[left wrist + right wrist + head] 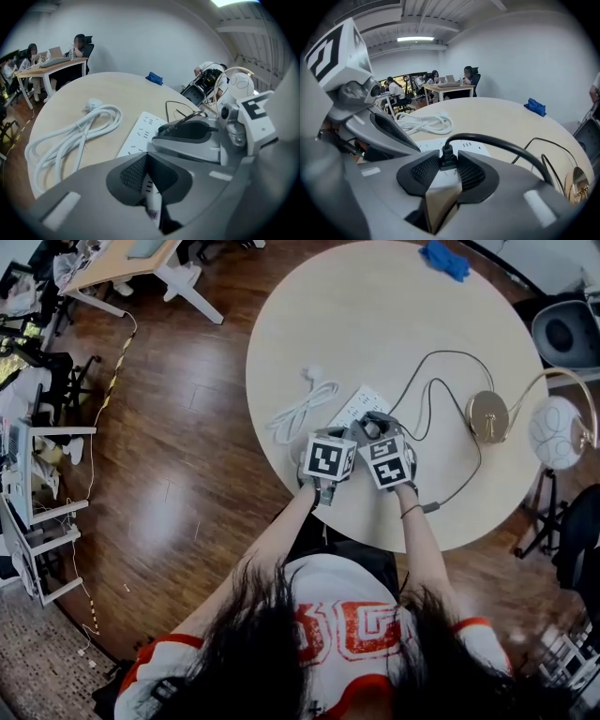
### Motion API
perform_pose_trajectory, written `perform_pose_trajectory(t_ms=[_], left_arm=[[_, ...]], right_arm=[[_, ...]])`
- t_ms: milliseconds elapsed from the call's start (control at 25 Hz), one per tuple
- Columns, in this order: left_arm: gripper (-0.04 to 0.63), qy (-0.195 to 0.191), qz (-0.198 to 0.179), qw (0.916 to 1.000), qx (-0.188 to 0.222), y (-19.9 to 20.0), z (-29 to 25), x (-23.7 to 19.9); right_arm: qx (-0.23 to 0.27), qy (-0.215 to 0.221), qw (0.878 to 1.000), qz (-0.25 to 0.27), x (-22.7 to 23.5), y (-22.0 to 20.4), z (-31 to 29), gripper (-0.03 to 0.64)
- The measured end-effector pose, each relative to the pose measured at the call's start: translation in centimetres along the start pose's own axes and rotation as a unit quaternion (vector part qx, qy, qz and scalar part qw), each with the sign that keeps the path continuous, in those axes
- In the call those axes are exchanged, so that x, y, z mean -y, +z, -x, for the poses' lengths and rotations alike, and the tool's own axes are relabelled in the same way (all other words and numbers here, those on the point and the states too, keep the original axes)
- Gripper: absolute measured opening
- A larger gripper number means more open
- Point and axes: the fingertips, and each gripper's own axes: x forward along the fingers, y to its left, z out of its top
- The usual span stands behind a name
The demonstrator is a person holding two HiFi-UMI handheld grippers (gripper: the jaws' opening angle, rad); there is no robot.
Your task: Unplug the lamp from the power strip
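Note:
The white power strip (pixel 359 401) lies near the front of the round table (pixel 375 306). My left gripper (pixel 149 180) is shut on its near end, and a sliver of the white casing shows between the pads. The lamp's black plug (pixel 448 157) stands in a socket of the power strip (pixel 473 149). My right gripper (pixel 446 165) is open with one pad on each side of the plug, very close to it. The black cord (pixel 441 357) loops across to the lamp's brass base (pixel 487 415) and its white globe (pixel 555 432).
A coiled white cable (pixel 302 409) lies left of the strip. A blue cloth (pixel 444 259) sits at the table's far edge. A chair (pixel 562 334) stands off the right side, and desks with seated people (pixel 77 44) are further back.

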Motion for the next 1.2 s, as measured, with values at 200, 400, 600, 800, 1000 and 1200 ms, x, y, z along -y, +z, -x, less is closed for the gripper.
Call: perform_pose_trajectory(t_ms=[200,400,600,800,1000,1200], left_arm=[[0.000,-0.002,-0.005,1.0000,0.002,0.0,-0.2,0.3],[0.000,-0.019,0.005,0.9998,-0.005,0.1,-0.4,0.5],[0.000,-0.016,-0.011,0.9995,-0.026,-0.4,-0.4,0.4],[0.000,-0.033,0.002,0.9994,-0.014,0.6,-0.8,0.5],[0.000,-0.037,0.004,0.9992,-0.015,0.4,-0.6,0.4],[0.000,-0.036,-0.002,0.9993,-0.009,0.5,-0.5,0.1]], right_arm=[[0.004,-0.003,1.000,-0.010,0.2,-0.1,0.2,0.123],[0.013,-0.007,1.000,-0.022,0.5,-0.4,0.4,0.123],[0.055,-0.017,0.998,0.000,-0.2,1.1,1.7,0.121],[0.113,-0.024,0.993,-0.031,0.0,6.7,4.3,0.123],[0.067,-0.054,0.994,-0.060,2.0,3.8,5.3,0.123],[0.013,-0.069,0.992,-0.101,2.3,-0.4,6.1,0.126]])
